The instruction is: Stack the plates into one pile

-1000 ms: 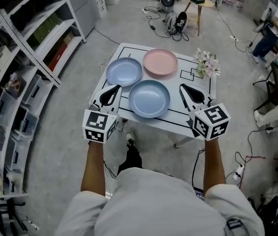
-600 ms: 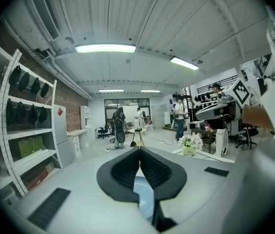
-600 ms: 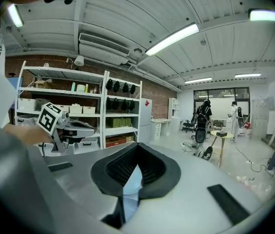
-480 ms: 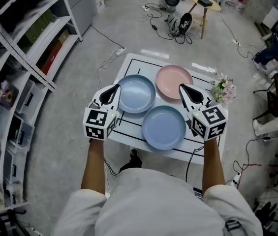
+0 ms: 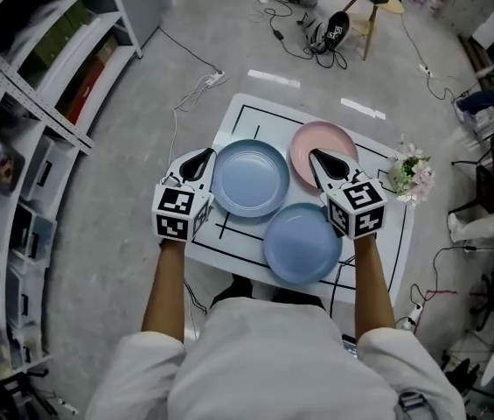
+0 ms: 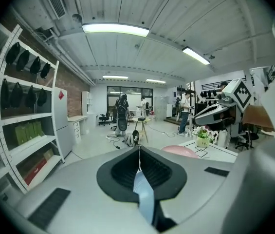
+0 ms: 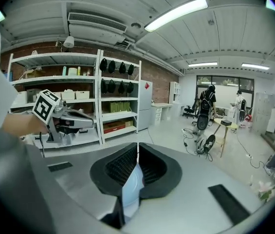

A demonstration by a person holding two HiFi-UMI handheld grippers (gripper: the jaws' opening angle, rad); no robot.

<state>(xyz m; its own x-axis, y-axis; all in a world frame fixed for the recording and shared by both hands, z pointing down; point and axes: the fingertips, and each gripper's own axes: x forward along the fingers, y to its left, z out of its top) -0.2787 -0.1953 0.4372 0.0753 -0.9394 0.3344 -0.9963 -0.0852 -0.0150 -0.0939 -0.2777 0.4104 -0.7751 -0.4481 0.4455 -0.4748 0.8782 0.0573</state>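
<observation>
Right gripper [image 5: 316, 157] is starting to part, empty, over the pink plate [image 5: 330, 143]; left gripper [image 5: 206, 157] is staying closed, empty, beside the blue plate [image 5: 249, 178]. We are moving in over the bench [image 5: 386, 239]; no plate is stacked yet.

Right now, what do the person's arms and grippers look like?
The left gripper and right gripper each have a grey body, black pointed fingers and a white cube with black square markers. The right fingers are opening, nothing between them. Short pale sleeves, bare forearms.
</observation>
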